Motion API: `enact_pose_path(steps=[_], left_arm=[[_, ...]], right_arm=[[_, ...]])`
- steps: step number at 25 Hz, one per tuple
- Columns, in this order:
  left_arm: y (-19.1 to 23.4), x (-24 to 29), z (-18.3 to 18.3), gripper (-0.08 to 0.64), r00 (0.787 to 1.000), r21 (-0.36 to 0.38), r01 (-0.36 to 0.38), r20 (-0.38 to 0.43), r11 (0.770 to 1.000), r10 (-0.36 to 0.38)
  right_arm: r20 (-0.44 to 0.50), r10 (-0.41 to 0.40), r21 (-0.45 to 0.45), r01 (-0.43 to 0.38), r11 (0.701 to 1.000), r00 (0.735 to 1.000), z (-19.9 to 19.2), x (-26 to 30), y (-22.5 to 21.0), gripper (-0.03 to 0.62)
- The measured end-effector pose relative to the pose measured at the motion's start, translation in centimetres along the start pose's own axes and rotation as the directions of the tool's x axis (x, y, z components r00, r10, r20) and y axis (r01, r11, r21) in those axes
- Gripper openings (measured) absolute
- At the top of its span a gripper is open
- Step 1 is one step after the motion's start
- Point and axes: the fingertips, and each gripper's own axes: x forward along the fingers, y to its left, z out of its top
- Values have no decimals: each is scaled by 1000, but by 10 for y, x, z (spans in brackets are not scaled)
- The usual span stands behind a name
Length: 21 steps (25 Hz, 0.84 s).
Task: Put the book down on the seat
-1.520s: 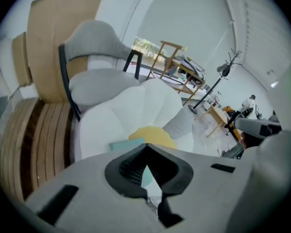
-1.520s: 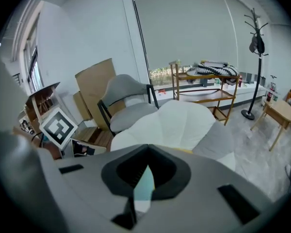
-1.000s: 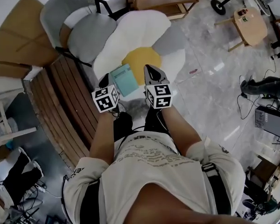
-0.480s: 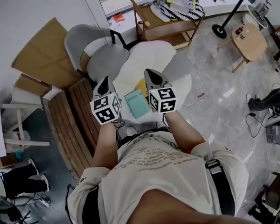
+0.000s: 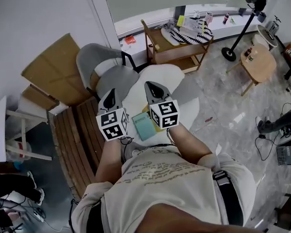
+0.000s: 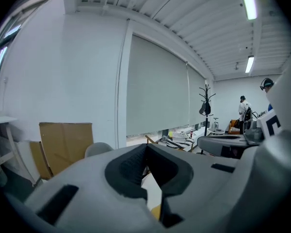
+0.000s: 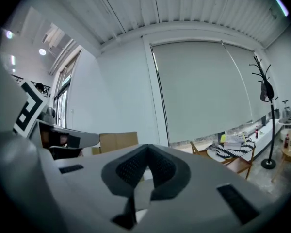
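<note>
A teal book (image 5: 144, 125) lies flat on the white flower-shaped seat cushion (image 5: 157, 76), over its yellow centre, partly hidden between the two marker cubes. My left gripper (image 5: 110, 95) and right gripper (image 5: 153, 89) are both held up above the book, apart from it, side by side. In the left gripper view the left gripper (image 6: 146, 147) has its jaws shut with nothing between them and looks level across the room. The right gripper (image 7: 146, 150) likewise shows shut, empty jaws.
A grey chair (image 5: 99, 62) stands behind the cushion. A slatted wooden platform (image 5: 80, 135) and cardboard (image 5: 53, 69) lie to the left. A wooden rack (image 5: 177, 42), a round stool (image 5: 257, 62) and a coat stand (image 5: 242, 23) are at the back right. A person (image 6: 243, 109) stands far off.
Both grippers have risen from beside the book and now point level across the room. The book stays on the cushion. The head view has drawn back and shows more of the room.
</note>
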Motion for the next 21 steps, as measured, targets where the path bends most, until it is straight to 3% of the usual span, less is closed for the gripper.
enact_pose_path(steps=[7,21], left_arm=[[-4,-2,-2,21,1000,-24,11,-9,1000,-11],[-2,5,-16,21,998,-52,35,-40,998,-37]], right_arm=[[41,38,7,-38,999,998,12,1,8,28],[34,19,10,-19,1000,999,5,0,6,26]])
